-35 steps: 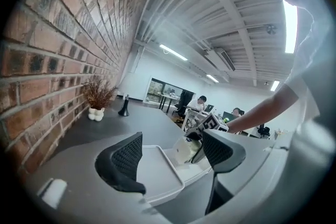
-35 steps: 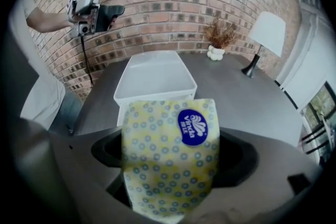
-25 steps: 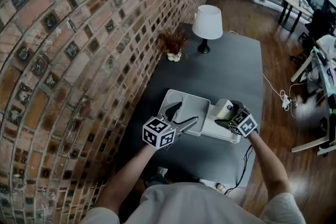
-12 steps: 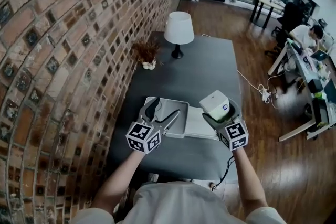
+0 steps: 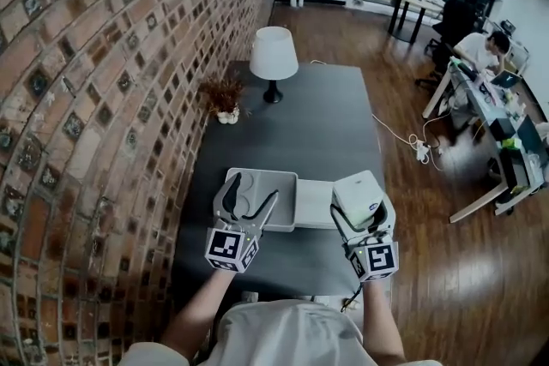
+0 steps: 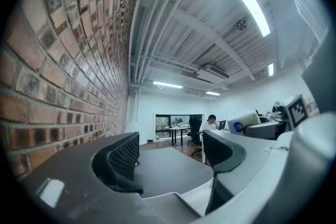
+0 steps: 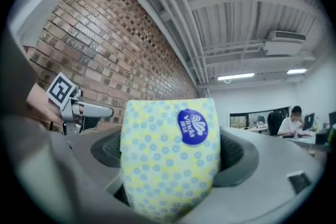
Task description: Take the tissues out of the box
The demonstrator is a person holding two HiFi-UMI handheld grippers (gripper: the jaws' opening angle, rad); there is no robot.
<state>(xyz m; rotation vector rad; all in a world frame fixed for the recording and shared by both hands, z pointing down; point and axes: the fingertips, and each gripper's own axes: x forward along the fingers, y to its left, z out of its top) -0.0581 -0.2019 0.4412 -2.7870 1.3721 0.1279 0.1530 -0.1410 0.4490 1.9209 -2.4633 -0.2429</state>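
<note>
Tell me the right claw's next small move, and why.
Probably lower the tissue pack onto the bare table beside the box and let go. The right claw is shut on the pack, which appears to be lifted clear of the box already.

Tissue pack [image 7: 169, 160] is pale yellow with little light-blue dots all over, plus a dark blue oval badge with white lettering. The box [image 5: 261, 174] is a pale grey-white sitting on a dark grey tabletop [image 5: 317, 129], and the lamp [image 5: 274, 54] at top centre has a white shade on a black base. Reddish-brown brick wall [image 5: 103, 99] with dark inset squares fills the left, glossy brown wood floor [image 5: 429, 261] on the right.
</note>
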